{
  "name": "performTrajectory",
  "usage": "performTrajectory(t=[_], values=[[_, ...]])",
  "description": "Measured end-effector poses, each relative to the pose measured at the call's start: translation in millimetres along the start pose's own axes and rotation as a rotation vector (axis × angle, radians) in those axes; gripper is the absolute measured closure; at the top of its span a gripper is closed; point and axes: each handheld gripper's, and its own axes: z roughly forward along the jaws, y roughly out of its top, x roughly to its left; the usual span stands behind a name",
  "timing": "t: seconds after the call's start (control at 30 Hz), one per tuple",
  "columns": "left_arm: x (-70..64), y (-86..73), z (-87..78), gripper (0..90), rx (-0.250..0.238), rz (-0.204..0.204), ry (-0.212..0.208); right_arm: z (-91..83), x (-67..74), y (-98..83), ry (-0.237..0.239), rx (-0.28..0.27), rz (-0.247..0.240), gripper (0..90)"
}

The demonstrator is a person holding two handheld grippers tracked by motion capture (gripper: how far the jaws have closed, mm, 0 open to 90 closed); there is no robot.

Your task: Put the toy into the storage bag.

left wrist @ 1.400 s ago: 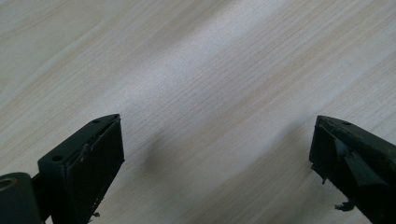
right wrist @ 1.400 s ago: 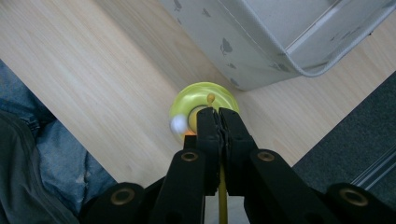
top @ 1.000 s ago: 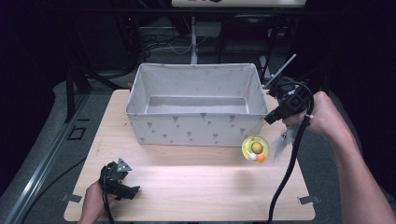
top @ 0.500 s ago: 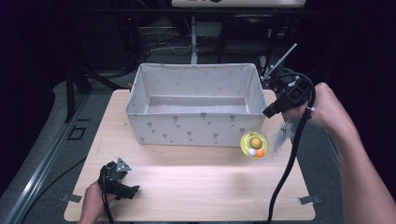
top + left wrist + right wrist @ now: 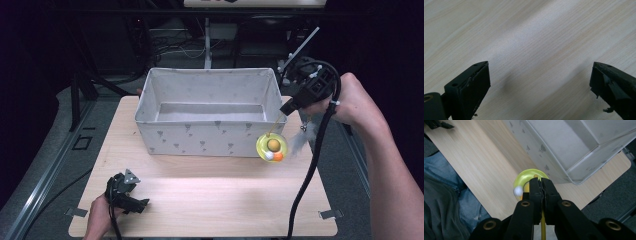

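Note:
A yellow disc toy (image 5: 272,146) with small white and orange balls hangs on a thin yellow stick (image 5: 542,225), just in front of the front right corner of the white fabric box (image 5: 200,137). My right gripper (image 5: 286,107) is shut on that stick above the toy, and a grey feather (image 5: 302,137) dangles beside it. In the right gripper view the gripper (image 5: 541,180) has its jaws pressed together over the disc toy (image 5: 524,178), with the box (image 5: 574,150) beyond. My left gripper (image 5: 140,204) rests open near the table's front left. Its jaws (image 5: 540,67) stand wide over bare wood.
The box is open-topped with nothing seen inside, and takes up the far half of the wooden table (image 5: 210,200). The right gripper's black cable (image 5: 305,185) hangs across the table's right side. A person's legs in jeans (image 5: 446,202) are at the near edge.
My right gripper has lifted the toy higher and carried it slightly toward the box corner. The left gripper has stayed where it was.

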Motion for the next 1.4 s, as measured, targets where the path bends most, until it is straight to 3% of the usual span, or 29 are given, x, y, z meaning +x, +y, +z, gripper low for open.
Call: performTrajectory(t=[0.33,0.7,1.0,1.4], values=[[-0.1,0.2,0.4,3.2,-0.001,-0.001,-0.002,-23.8,0.5,15.1,-0.028,-0.010,-0.011,88.0],[-0.1,0.4,0.8,3.2,0.001,0.000,-0.004,-32.3,-8.6,26.0,-0.060,-0.046,0.035,88.2],[-0.6,0.7,1.2,3.2,-0.001,-0.002,-0.007,-35.6,-17.5,31.7,-0.074,-0.043,0.048,88.2],[-0.4,0.5,1.8,3.2,0.004,0.002,-0.005,-45.6,-24.4,40.2,-0.111,-0.094,0.078,88.2]])
